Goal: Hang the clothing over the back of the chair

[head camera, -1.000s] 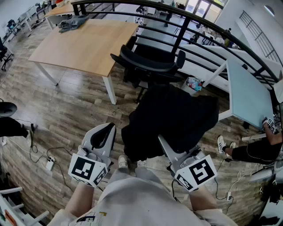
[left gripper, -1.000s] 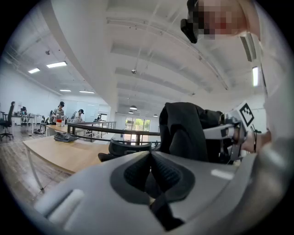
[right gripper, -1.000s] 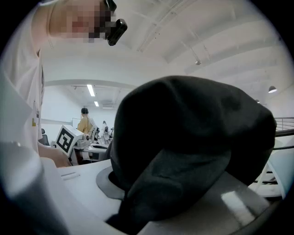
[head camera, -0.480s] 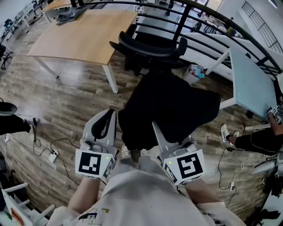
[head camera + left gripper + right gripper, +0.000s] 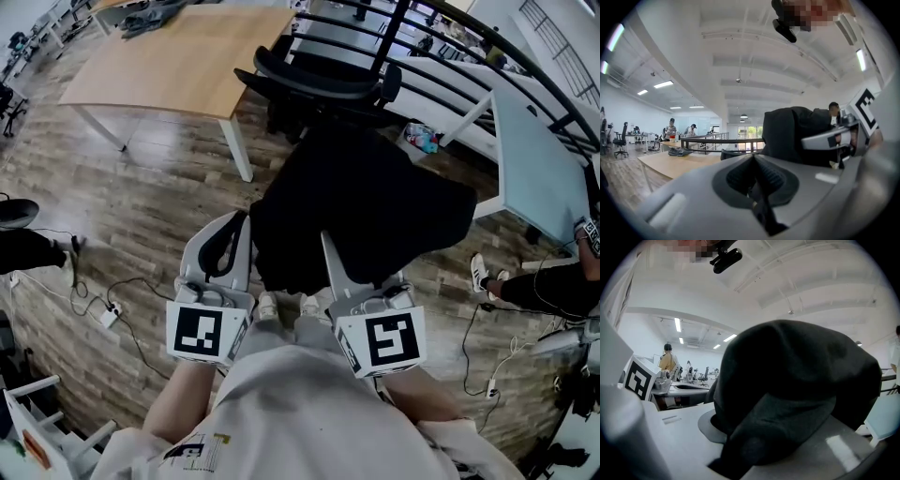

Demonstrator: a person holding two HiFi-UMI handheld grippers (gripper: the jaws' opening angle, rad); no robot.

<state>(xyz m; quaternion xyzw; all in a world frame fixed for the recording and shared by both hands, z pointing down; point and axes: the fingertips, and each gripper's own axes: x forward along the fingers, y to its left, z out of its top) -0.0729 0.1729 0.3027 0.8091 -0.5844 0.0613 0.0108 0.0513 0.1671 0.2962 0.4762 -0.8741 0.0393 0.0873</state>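
A black garment [image 5: 366, 206] hangs bunched in front of me, just short of the black office chair [image 5: 319, 84], whose back faces me. My right gripper [image 5: 330, 258] is shut on the garment's near edge. In the right gripper view the dark cloth [image 5: 787, 380] fills the jaws and hides the chair. My left gripper [image 5: 232, 234] sits at the garment's left edge with its jaws together. In the left gripper view its pads [image 5: 753, 161] meet with no cloth plainly between them, and the garment [image 5: 797, 136] hangs just to the right.
A wooden table [image 5: 169, 66] stands to the left of the chair, with grey cloth [image 5: 159, 19] on its far end. A pale blue table [image 5: 544, 159] and a black railing [image 5: 487, 56] are at the right. A person's legs [image 5: 553, 291] are at the far right. Cables [image 5: 112, 314] lie on the floor.
The two grippers have drawn closer together, and the left one now lies against the garment's left edge. The garment now covers more of the chair's seat in the head view.
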